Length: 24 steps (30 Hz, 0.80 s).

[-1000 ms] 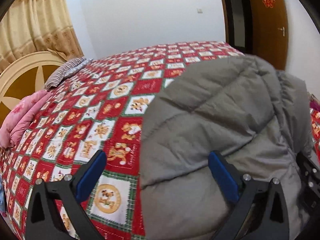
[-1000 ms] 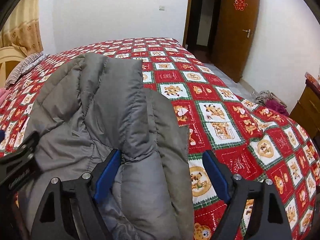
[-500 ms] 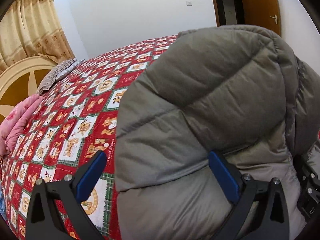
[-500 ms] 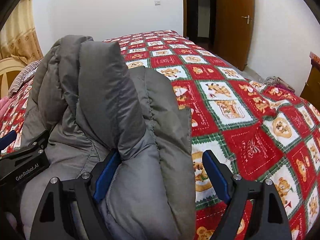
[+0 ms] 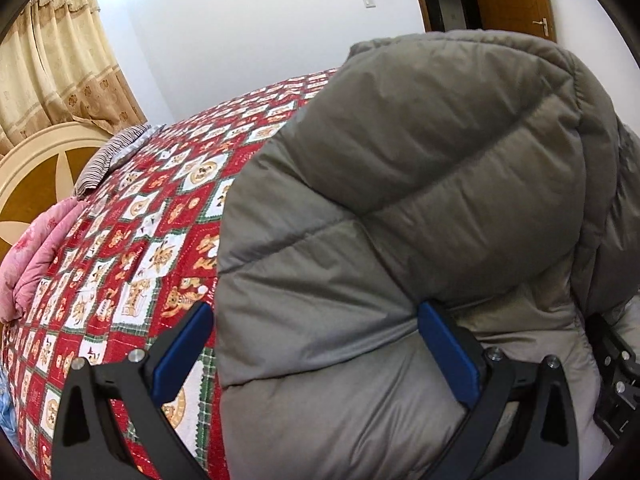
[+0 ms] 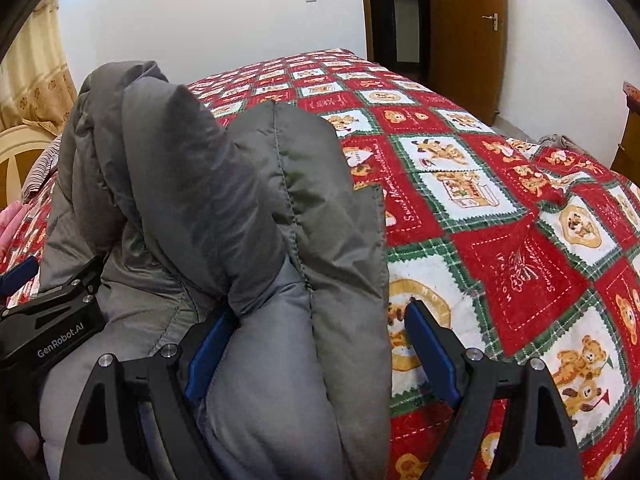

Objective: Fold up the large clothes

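**Both grippers wide apart at the near edge of the grey coat**

My left gripper (image 5: 316, 354) has its jaws spread wide. Its right blue pad (image 5: 448, 356) presses against the puffy grey coat (image 5: 400, 208), and the left pad (image 5: 182, 356) sits over the bedspread (image 5: 132, 240), just beside the coat's edge. Nothing is pinched between them; the fabric only bulges into the gap.

My right gripper (image 6: 320, 352) is spread just as wide. Its left pad (image 6: 208, 356) is tucked under a fold of the coat (image 6: 240, 200), and its right pad (image 6: 430, 352) hangs over the bedspread (image 6: 520, 208), clear of the fabric. I see no grip here either.

The coat lies on the bed in a raised heap, its far part lifted and doubled back toward me so the quilted panels rise well above the bedspread. In the right wrist view the left gripper's black body (image 6: 52, 320) rests against the coat's left side.

Further out, the red bedspread with bear pictures covers the bed. A pink blanket (image 5: 32, 256) and a striped pillow (image 5: 108, 156) lie by the round headboard (image 5: 36, 168), with a curtain (image 5: 52, 72) behind. A brown door (image 6: 468, 32) stands at the far right.
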{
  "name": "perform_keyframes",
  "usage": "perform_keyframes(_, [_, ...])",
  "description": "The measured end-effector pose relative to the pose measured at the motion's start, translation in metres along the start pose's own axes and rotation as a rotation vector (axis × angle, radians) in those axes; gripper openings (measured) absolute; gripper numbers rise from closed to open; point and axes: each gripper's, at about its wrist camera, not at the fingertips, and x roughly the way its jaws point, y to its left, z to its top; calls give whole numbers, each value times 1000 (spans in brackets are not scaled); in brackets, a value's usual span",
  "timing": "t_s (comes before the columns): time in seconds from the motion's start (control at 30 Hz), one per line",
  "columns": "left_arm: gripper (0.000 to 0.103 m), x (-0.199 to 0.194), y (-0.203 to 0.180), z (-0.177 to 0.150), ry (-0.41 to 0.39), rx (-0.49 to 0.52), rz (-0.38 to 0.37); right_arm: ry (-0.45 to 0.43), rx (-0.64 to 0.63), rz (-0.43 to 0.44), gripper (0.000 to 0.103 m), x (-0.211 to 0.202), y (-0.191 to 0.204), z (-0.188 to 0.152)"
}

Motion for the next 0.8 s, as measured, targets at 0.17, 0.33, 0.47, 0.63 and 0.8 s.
perform_keyframes(0.17, [103, 1, 1, -1, 8, -8, -11, 8, -1, 14, 84, 5, -2, 1])
perform_keyframes(0.33, [103, -1, 7, -3, 18, -14, -26, 12, -3, 25, 87, 11, -5, 1])
perform_keyframes(0.47, [103, -1, 16, -8, 44, -31, -65, 11, -8, 30, 87, 13, -5, 1])
perform_keyframes(0.63, [103, 1, 31, -21, 100, -98, -150, 12, -13, 40, 87, 15, -6, 1])
perform_keyframes(0.8, [103, 3, 32, -24, 133, -117, -189, 15, -23, 52, 87, 18, -6, 2])
